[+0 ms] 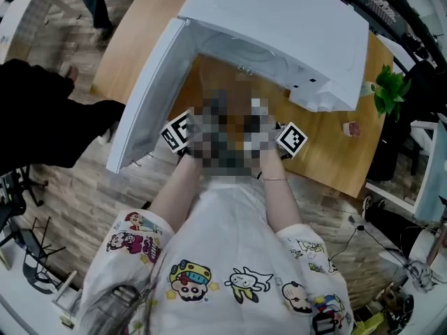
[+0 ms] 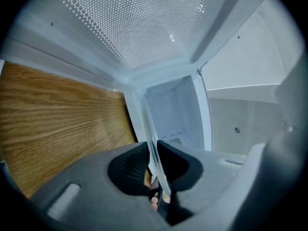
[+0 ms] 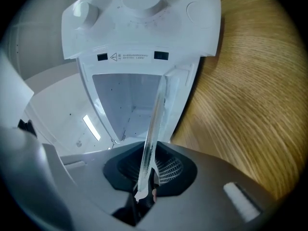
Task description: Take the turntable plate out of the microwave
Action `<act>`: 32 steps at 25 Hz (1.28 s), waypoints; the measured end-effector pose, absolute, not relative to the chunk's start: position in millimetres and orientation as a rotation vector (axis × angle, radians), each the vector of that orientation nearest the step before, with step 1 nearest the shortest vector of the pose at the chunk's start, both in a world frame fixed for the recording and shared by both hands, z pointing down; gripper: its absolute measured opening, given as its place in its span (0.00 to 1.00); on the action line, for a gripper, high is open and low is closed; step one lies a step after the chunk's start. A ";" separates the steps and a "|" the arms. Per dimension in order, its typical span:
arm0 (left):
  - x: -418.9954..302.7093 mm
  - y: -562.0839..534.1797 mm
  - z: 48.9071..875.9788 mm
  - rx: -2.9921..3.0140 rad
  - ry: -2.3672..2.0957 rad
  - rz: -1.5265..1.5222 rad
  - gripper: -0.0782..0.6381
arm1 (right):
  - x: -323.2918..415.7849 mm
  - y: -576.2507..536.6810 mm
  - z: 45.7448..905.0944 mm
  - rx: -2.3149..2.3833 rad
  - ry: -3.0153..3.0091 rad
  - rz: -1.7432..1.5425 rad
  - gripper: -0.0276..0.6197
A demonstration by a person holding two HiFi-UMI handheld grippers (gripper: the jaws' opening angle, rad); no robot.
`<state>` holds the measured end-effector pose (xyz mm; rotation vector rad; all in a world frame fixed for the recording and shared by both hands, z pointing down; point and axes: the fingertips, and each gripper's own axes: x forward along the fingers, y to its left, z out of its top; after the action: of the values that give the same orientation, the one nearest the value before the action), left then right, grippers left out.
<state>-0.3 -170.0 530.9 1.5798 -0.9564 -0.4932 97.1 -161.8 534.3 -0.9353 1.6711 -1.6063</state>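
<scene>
**Turntable plate: withdrawal step**

Nearest the person, the left gripper [image 2: 155, 150] has its jaws nearly together and clamped on the rim of the clear glass turntable plate [image 2: 150, 129]. The right gripper [image 3: 148, 165] is pinched on the opposite rim in the same way. The plate hangs between the two tools, just in front of the mouth of the microwave [image 1: 279, 26], above the wooden table [image 1: 328, 152]. The door [image 1: 150, 96] stands wide open to the left.

Step in hand, as I judge it: drawing the plate out of the cavity. It cannot be told whether the plate's far edge has cleared the opening.

Next move: pull both grippers back together at matched height, keep the glass from tilting, and keep the grip firm.

Further back, the control panel carries a warning label [image 3: 129, 57], a triangle with fine print too small to read. No brand name is legible.
</scene>
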 end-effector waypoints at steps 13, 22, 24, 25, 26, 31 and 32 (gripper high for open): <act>-11.1 -147.4 505.1 1.607 -0.889 -0.479 0.17 | 85.8 -133.6 505.6 -0.974 1.654 -1.544 0.12; -16.3 -130.2 490.9 1.622 -0.838 -0.462 0.17 | 79.2 -112.2 490.2 -1.002 1.633 -1.506 0.12; -18.3 -125.9 488.7 1.624 -0.826 -0.459 0.17 | 76.8 -107.2 487.3 -1.012 1.629 -1.497 0.12; -19.3 -123.9 487.8 1.625 -0.820 -0.458 0.17 | 75.6 -104.7 486.3 -1.018 1.627 -1.493 0.12; -20.0 -122.0 487.0 1.626 -0.815 -0.455 0.17 | 74.9 -102.1 485.5 -1.024 1.625 -1.489 0.12; -19.0 -111.2 482.1 1.639 -0.782 -0.440 0.17 | 75.1 -88.0 480.9 -1.048 1.607 -1.461 0.12; -18.7 -108.0 481.2 1.639 -0.775 -0.438 0.17 | 75.1 -84.4 479.7 -1.052 1.604 -1.454 0.12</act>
<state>-18.7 -108.0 481.2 1.6387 -0.7746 -0.4380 75.1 -84.4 479.7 -1.0522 1.6039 -1.4536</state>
